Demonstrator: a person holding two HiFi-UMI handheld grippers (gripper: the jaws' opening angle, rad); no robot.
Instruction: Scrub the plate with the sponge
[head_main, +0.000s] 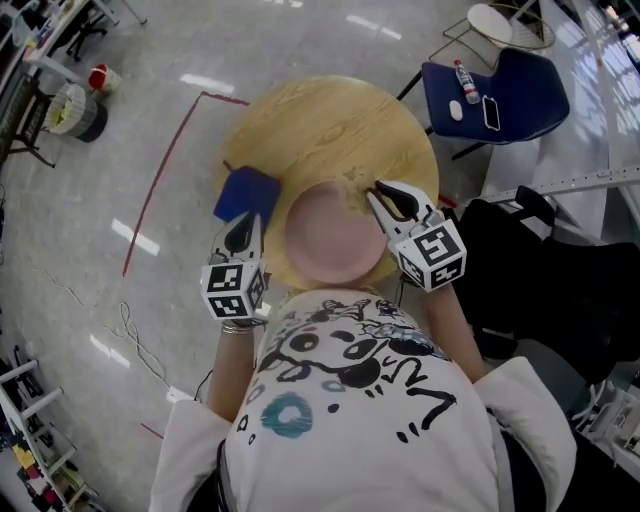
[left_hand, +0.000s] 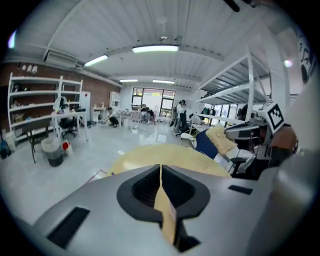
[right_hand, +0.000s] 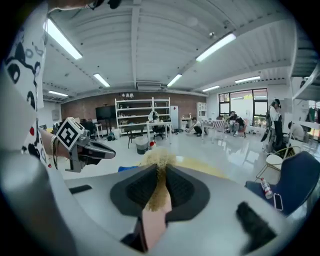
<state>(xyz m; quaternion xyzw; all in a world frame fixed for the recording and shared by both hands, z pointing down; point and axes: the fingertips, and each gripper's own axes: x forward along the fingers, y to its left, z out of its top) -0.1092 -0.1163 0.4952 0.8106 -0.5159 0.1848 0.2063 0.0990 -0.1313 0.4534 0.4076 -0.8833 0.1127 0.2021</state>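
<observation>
A pink plate (head_main: 333, 235) lies on the near side of the round wooden table (head_main: 330, 125). My right gripper (head_main: 374, 189) is at the plate's far right rim, shut on a fluffy yellowish sponge (head_main: 356, 183). In the right gripper view the sponge (right_hand: 158, 161) sticks out between the jaws of the right gripper (right_hand: 160, 167), and the plate (right_hand: 152, 225) shows pink below them. My left gripper (head_main: 243, 221) is left of the plate, not touching it, and shut on nothing; in its own view the left gripper (left_hand: 160, 167) shows only a thin slit over the table (left_hand: 170, 155).
A blue pad (head_main: 247, 192) lies on the table's left edge, just beyond the left gripper. A blue chair (head_main: 495, 90) with a bottle and a phone stands at the back right. Dark bags (head_main: 560, 270) sit to my right. A red line (head_main: 160, 170) is taped on the floor.
</observation>
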